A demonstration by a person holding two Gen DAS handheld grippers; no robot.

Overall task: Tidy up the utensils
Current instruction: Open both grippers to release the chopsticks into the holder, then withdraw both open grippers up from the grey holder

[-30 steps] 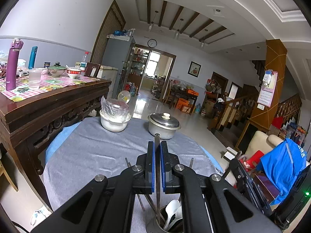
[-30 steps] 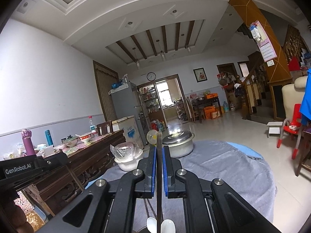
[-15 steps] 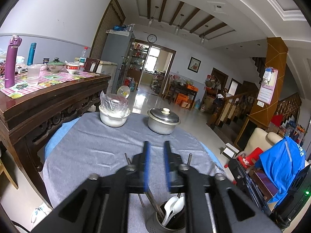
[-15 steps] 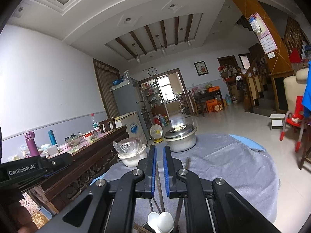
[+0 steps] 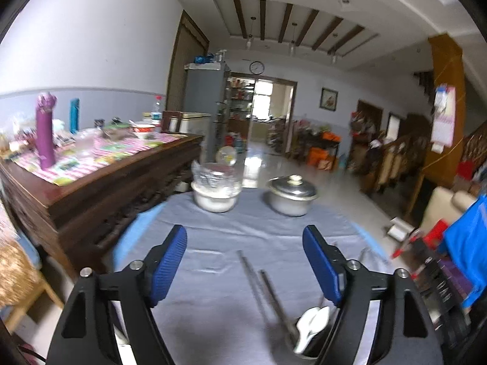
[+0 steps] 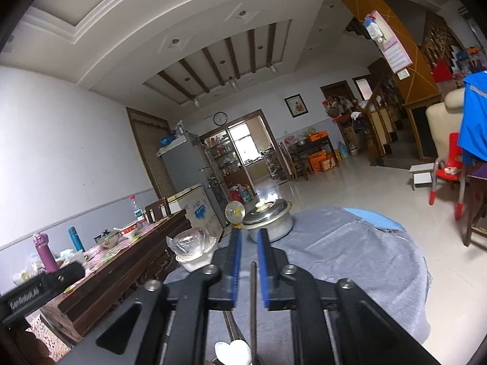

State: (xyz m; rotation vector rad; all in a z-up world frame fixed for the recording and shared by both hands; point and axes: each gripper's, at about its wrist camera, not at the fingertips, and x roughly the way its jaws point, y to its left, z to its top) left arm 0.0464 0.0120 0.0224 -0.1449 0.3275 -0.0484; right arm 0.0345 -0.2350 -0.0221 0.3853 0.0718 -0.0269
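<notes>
Right wrist: chopstick (image 6: 253,301) between opening fingers (image 6: 233,261).

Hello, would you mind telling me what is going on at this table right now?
A person is sorting utensils into a holder on a grey-clothed table, with a gripper in each hand. The left gripper is opening wide and has nothing between its pads; chopsticks and white spoons stand in the holder below it. The right gripper is opening too, and a chopstick stands loose between its pads.
</notes>
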